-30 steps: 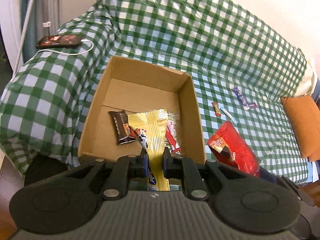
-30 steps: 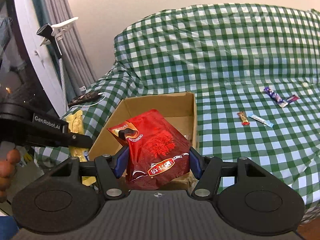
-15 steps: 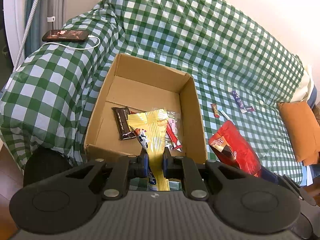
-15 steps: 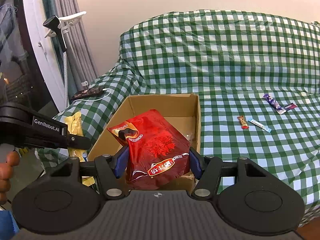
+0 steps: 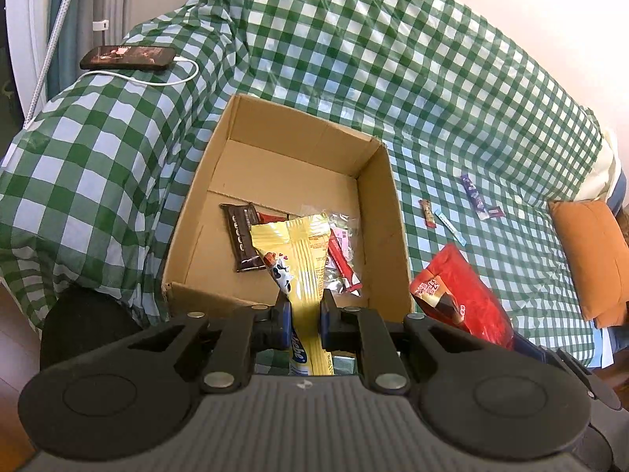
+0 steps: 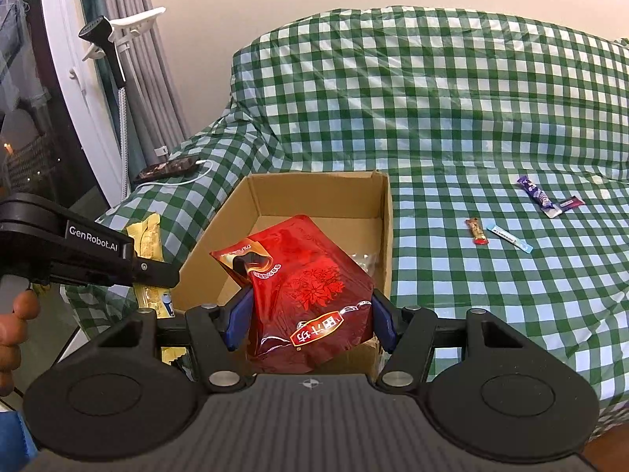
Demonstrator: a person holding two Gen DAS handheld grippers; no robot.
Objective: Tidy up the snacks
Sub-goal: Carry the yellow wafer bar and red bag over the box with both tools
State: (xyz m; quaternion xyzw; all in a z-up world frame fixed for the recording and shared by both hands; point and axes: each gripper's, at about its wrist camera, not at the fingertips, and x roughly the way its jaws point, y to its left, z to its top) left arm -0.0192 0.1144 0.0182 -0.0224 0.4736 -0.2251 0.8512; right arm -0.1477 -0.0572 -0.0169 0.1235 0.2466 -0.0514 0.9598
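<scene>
Left to right across the scene. At far left, a black smartphone point(image 5: 127, 58) on a white cable lies on the green-and-white checked cloth point(image 5: 393, 78) covering the sofa. My left gripper point(image 5: 306, 316) is fully closed on a flat yellow foil snack packet point(image 5: 302, 259), pinched near its lower end and held above the near wall of the open brown cardboard box point(image 5: 387, 220). The packet looks light, thin and floppy, so I judge a hold close to its middle would limit sagging. Inside the box lie a dark brown chocolate bar point(image 5: 241, 236), a slim red stick wrapper point(image 5: 342, 261) and a clear cellophane bag point(image 5: 338, 222). To the right, my right gripper point(image 6: 310, 322) clamps a glossy red stand-up foil pouch point(image 6: 302, 287) across its width, jaws partly spread, just before the box's near edge. The pouch appears puffy, slick and crushable; I judge a gentle side grip near its base suits it. On the cloth at far right, four small snacks remain: an orange-brown bar point(image 6: 476, 231), a pale blue stick sachet point(image 6: 509, 238), a purple wrapper point(image 6: 534, 192) and a small dark red wrapper point(image 6: 571, 203).
</scene>
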